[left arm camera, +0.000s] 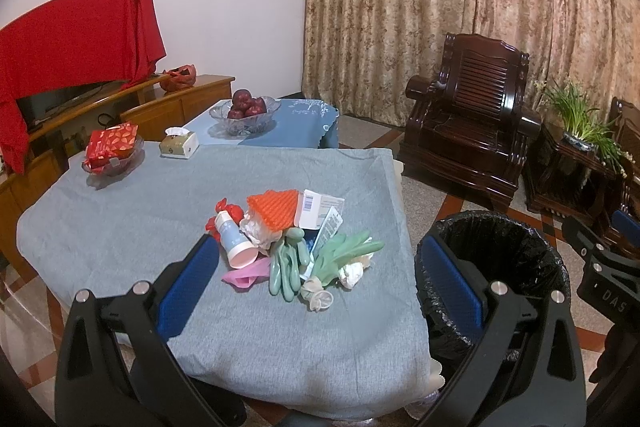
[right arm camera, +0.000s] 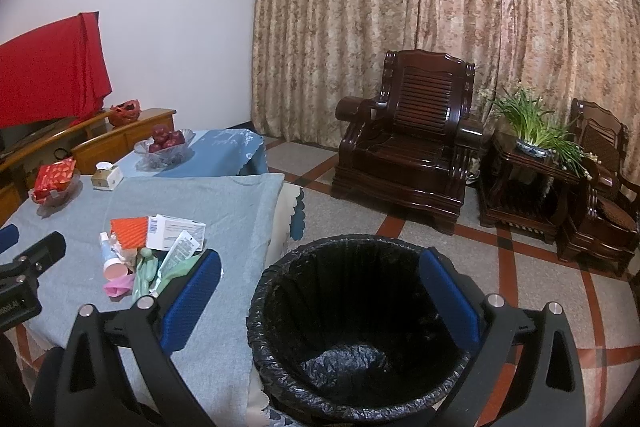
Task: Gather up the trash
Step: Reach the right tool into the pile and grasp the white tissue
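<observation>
No collection is done: the trash pile lies whole on the gray table, the lined bin at its right holds nothing, and left gripper and right gripper hang apart, unloaded.

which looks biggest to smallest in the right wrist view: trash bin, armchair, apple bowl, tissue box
1. trash bin, though it sits nearest the camera, which inflates it
2. armchair, clearly farther off, so in truth it may be the larger
3. apple bowl
4. tissue box
</observation>
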`<state>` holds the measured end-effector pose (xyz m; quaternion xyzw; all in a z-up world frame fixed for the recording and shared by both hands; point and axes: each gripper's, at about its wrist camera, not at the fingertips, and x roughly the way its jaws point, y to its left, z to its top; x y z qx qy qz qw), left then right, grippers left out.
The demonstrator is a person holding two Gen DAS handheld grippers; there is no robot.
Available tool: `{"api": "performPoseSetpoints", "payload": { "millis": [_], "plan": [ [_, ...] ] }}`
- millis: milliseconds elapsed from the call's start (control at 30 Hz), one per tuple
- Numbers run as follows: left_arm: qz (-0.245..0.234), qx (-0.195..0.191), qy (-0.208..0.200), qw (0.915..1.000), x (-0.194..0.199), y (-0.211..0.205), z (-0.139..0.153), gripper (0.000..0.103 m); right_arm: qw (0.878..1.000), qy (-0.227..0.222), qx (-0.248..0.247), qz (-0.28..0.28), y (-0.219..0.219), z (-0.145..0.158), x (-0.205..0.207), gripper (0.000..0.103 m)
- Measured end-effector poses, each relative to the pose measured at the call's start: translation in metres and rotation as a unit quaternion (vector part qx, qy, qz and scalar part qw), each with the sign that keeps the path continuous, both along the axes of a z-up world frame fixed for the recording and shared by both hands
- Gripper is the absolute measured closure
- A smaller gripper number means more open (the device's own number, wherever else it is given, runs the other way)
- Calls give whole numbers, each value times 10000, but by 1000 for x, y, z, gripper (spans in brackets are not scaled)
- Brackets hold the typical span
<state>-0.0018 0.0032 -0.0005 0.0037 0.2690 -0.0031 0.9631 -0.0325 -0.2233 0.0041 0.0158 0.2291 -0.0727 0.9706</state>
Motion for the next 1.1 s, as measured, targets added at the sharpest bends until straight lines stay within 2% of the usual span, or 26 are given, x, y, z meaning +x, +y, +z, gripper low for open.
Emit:
{"api": "performPoseSetpoints", "payload": {
  "millis": [433, 667, 800, 867, 967, 1100],
  "plan": [
    [137, -32, 81, 9999, 11, 18, -7, 5, 9997, 37, -15, 248, 21, -10, 17, 6],
    [262, -51, 129, 9996, 26, 43, -23, 5, 9985, 124, 128, 523, 44, -31, 46, 6],
    [677, -45, 188, 9975, 42, 78, -48, 5, 9963, 268, 264, 772, 63, -53, 64, 6],
    [697, -164, 344, 9968, 52, 95, -63, 5, 9953, 314, 247, 885, 75, -62, 73, 6],
    [711, -208, 409, 9964, 63, 113, -86, 5, 9933, 396, 193, 1070, 93, -79, 88, 11],
    [853, 5, 423, 9955, 74, 125, -109, 5, 9895, 667, 226, 1262, 112, -105, 113, 20]
  ]
}}
